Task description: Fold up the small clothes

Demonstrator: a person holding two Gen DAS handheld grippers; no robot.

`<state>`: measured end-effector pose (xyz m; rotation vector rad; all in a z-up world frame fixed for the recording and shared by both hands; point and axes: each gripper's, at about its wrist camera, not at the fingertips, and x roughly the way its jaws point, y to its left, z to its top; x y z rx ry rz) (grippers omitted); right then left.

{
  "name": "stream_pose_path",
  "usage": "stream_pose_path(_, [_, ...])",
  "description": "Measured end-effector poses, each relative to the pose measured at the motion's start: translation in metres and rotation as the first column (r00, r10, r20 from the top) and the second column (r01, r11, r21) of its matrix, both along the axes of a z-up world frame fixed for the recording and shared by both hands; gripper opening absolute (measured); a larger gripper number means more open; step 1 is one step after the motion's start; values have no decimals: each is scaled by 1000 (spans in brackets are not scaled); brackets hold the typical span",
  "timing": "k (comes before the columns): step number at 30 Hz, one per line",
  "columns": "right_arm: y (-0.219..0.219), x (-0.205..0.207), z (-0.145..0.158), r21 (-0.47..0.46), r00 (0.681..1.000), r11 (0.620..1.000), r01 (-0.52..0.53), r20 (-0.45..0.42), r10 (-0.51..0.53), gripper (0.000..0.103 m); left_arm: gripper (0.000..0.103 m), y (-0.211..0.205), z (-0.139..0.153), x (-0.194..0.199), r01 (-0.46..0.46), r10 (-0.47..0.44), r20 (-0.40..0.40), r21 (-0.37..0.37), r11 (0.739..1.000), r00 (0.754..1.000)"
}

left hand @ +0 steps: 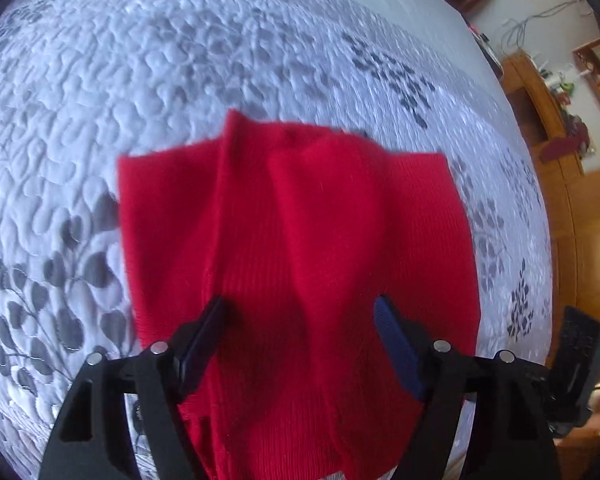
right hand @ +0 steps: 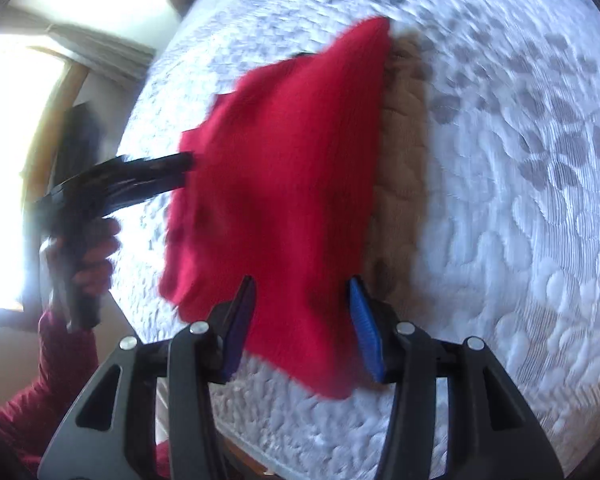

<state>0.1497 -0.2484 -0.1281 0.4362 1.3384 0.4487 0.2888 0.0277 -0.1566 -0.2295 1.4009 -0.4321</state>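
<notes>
A small red knit garment (left hand: 296, 248) lies on the white quilted bedspread (left hand: 140, 100), rumpled into ridges. My left gripper (left hand: 300, 308) is open, its blue-padded fingers (left hand: 396, 344) standing either side of the garment's near part. In the right wrist view the same garment (right hand: 276, 184) looks partly lifted off the bed, with a brownish shadow beside it. My right gripper (right hand: 302, 292) is open around the garment's near edge. The left gripper also shows in the right wrist view (right hand: 156, 172), its tips at the garment's left edge, held by a hand in a red sleeve.
The bedspread (right hand: 520, 240) has grey leaf prints and fills most of both views. Wooden furniture (left hand: 548, 120) and a cluttered shelf stand beyond the bed's right edge. A bright window (right hand: 16, 120) is at the left. The right gripper's body (left hand: 580, 360) shows at the lower right.
</notes>
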Motion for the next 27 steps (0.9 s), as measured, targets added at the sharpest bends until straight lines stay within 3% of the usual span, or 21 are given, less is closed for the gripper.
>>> stream_pose_path(2, [18,-9,12,-55,998,997,-57,35,59,59,76,-9,-1,2,20,-20,6,3,1000,1000])
stream_pose_path(4, [42,-19,18,-95,990,986,-134,33,138,61,76,-16,-1,5,26,-26,-4,-10,1000,1000])
stream_pose_path(8, [69,-29,11,49,980,982,-185,-61,188,55,76,-31,6,11,54,-54,3,-29,998,999])
stream_pose_path(10, [75,-29,2,101,979,980,-173,-93,182,54,76,-33,0,17,60,-61,-28,-26,998,998])
stream_pose_path(13, [80,-26,-10,99,981,987,-129,-134,142,54,75,-33,-12,26,53,-55,-72,-38,998,996])
stream_pose_path(19, [82,-14,-31,180,975,984,-1,-217,41,54,75,-29,-12,38,9,-23,-96,-146,989,995])
stream_pose_path(23, [79,-10,-42,217,963,973,79,-270,-18,54,75,-29,-11,42,4,-21,-97,-169,986,995])
stream_pose_path(25, [77,-10,-45,216,960,971,100,-276,-38,41,74,-29,-6,41,12,-26,-83,-165,986,996])
stream_pose_path(27, [77,-9,-42,184,965,979,88,-259,-38,30,72,-33,-1,41,34,-41,-56,-111,993,998])
